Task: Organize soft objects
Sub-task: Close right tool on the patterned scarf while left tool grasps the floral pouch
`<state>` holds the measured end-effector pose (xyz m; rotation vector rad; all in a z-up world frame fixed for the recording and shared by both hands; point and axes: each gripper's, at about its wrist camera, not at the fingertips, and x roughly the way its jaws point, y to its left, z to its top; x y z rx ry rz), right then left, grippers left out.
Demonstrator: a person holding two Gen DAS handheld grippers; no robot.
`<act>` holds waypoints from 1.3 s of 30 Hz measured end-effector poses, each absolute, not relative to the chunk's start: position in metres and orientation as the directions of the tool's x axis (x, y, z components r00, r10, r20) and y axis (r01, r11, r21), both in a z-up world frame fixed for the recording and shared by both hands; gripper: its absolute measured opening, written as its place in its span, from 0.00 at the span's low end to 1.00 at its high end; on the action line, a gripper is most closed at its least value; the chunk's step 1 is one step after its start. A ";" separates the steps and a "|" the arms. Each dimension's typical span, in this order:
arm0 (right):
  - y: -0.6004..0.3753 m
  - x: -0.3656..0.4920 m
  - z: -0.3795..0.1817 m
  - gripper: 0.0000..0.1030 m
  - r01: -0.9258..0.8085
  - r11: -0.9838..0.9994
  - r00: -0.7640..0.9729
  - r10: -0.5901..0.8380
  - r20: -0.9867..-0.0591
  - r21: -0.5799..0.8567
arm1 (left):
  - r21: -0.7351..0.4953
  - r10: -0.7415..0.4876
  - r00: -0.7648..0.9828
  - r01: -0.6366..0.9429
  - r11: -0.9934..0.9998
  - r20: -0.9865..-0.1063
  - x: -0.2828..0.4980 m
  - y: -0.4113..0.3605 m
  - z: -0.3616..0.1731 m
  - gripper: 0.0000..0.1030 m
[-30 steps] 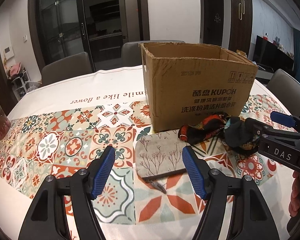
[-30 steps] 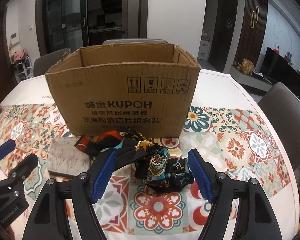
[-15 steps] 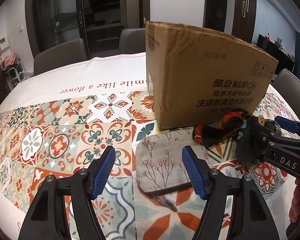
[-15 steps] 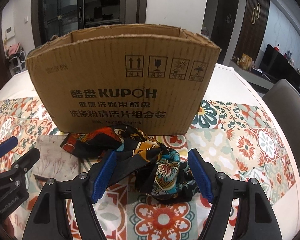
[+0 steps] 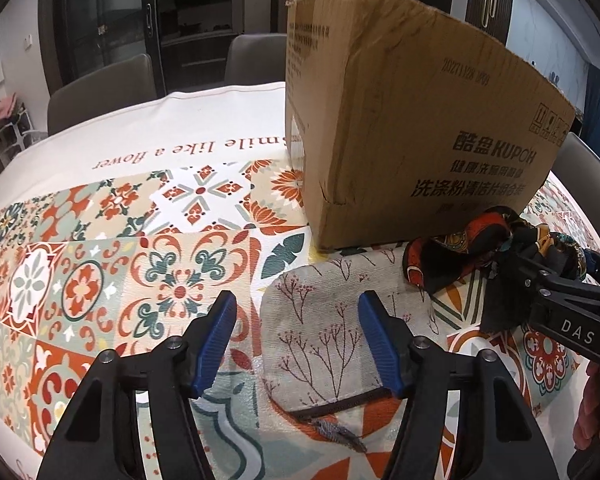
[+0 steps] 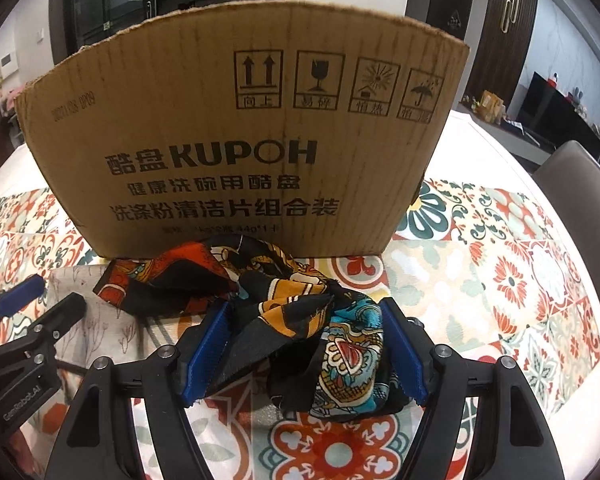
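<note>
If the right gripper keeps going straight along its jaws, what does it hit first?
Most likely the crumpled patterned scarf: it already lies between the open jaws of the right gripper, which do not visibly press it. Just beyond is the cardboard box, though depth is hard to judge.

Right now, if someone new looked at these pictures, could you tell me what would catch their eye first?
The big cardboard box with bold black print stands at the middle of the table, on a bright tile-patterned tablecloth. In front of it lies a crumpled, colourful scarf, with the right claw open around it. To its left lies a flat pouch with a twig print, the left claw closing over it.
</note>
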<state>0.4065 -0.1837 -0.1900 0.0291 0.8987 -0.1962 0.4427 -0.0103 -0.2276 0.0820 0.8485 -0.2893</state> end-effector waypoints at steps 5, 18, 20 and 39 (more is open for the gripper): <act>-0.184 0.412 -0.193 0.72 0.173 0.983 0.609 -0.150 -0.778 -0.054 | -0.063 -0.239 0.611 0.296 0.953 -0.755 0.447 -0.012 -0.232 0.43; -0.190 0.409 -0.207 0.34 0.150 0.988 0.597 -0.061 -0.800 0.036 | -0.065 -0.240 0.610 0.294 0.954 -0.756 0.445 -0.015 -0.229 0.12; -0.191 0.407 -0.207 0.26 0.144 0.988 0.595 -0.044 -0.802 0.053 | -0.063 -0.239 0.613 0.294 0.954 -0.753 0.441 -0.016 -0.225 0.11; -0.206 0.379 -0.169 0.18 0.117 0.987 0.664 0.006 -0.747 0.112 | -0.066 -0.267 0.671 0.309 0.949 -0.692 0.403 -0.020 -0.172 0.11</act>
